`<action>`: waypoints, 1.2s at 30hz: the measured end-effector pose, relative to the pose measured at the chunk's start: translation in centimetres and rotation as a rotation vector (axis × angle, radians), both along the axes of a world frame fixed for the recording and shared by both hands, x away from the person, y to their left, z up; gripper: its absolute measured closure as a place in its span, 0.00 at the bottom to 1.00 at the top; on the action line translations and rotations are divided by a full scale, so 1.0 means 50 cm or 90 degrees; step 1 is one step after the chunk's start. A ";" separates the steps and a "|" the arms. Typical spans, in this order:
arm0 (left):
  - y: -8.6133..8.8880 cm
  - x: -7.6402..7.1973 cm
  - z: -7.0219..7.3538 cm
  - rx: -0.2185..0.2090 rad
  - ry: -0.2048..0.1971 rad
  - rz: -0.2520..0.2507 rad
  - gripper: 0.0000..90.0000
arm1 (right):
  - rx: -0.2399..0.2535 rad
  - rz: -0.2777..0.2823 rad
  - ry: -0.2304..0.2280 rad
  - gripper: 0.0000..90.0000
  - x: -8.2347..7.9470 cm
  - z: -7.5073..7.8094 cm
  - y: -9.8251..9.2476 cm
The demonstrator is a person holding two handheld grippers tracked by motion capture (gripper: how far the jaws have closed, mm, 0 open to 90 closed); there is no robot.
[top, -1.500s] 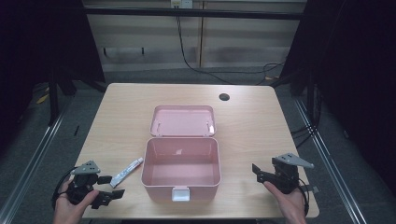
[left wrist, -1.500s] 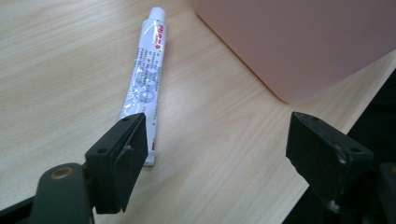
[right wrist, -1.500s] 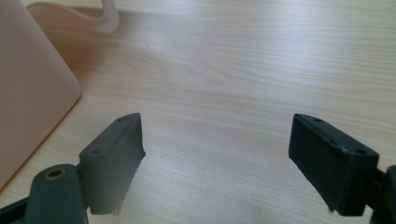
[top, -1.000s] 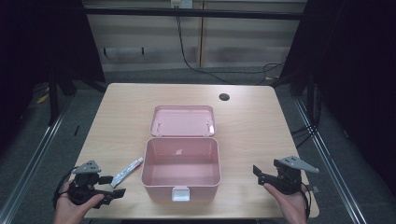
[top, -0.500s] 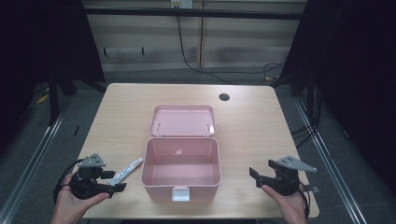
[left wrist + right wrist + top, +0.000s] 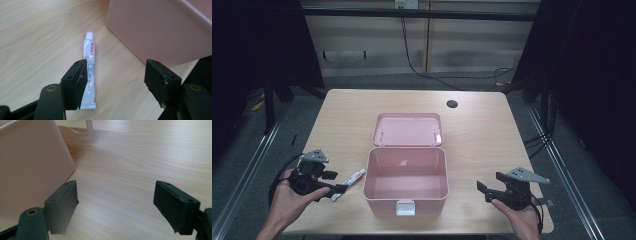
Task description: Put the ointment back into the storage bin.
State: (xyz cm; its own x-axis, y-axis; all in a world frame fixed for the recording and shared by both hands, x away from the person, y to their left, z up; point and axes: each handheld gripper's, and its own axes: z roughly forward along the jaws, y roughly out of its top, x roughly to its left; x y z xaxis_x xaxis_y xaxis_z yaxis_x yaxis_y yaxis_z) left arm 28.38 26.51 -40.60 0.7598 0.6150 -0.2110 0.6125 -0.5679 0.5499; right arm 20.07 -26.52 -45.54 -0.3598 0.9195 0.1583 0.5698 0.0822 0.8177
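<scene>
A pink box stands open at mid-table, its lid lying flat behind it. A white tube lies on the wood just left of the box. My left gripper hovers over the tube's tail end and points toward the box. Its jaws have just been closing but stand open. In the left gripper view the tube runs under the left jaw, the gap holds only bare wood, and the box wall lies ahead. My right gripper rests open right of the box, empty.
The box's pink wall is close on the left in the right gripper view, with part of the lid behind it. A dark round hole sits at the table's far right. Black cables hang behind the table.
My left gripper has lifted and moved from the table's front edge toward the tube, and its jaws have narrowed. The right gripper, the box and the tube have stayed put.
</scene>
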 end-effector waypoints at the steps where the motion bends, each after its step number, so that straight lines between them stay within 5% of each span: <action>1: -0.005 0.006 -0.002 0.002 0.010 -0.005 0.42 | 0.003 0.005 -0.004 0.22 0.000 0.001 0.000; 7: -0.020 0.034 -0.016 0.036 0.017 -0.016 0.46 | 0.003 0.016 -0.007 0.23 -0.002 0.002 0.003; 11: -0.024 0.058 -0.028 0.052 0.046 -0.030 0.47 | 0.001 0.019 -0.005 0.24 -0.001 0.001 0.003; 12: -0.030 0.059 -0.030 0.067 0.027 -0.018 0.49 | 0.000 0.020 -0.002 0.25 -0.002 0.002 0.004; 14: -0.030 0.063 -0.032 0.059 0.035 -0.024 0.52 | 0.002 0.021 0.000 0.25 -0.001 0.001 0.004; 17: -0.034 0.071 -0.043 0.092 0.027 -0.011 0.54 | 0.002 0.021 0.003 0.25 0.001 0.000 0.003; 22: -0.031 0.085 -0.067 0.105 0.040 -0.008 0.60 | 0.003 0.023 0.006 0.25 0.000 0.000 0.002; 24: -0.027 0.088 -0.072 0.073 0.055 -0.019 0.61 | 0.006 0.023 0.009 0.24 0.001 -0.001 0.002; 26: -0.027 0.088 -0.070 0.071 0.058 -0.017 0.64 | 0.007 0.022 0.010 0.24 0.002 -0.001 0.002; 27: -0.030 0.089 -0.070 0.108 0.046 -0.007 0.63 | 0.006 0.024 0.011 0.25 0.003 -0.002 0.003; 36: -0.040 0.102 -0.092 0.138 0.061 -0.017 0.68 | 0.008 0.029 0.017 0.24 0.004 -0.003 0.002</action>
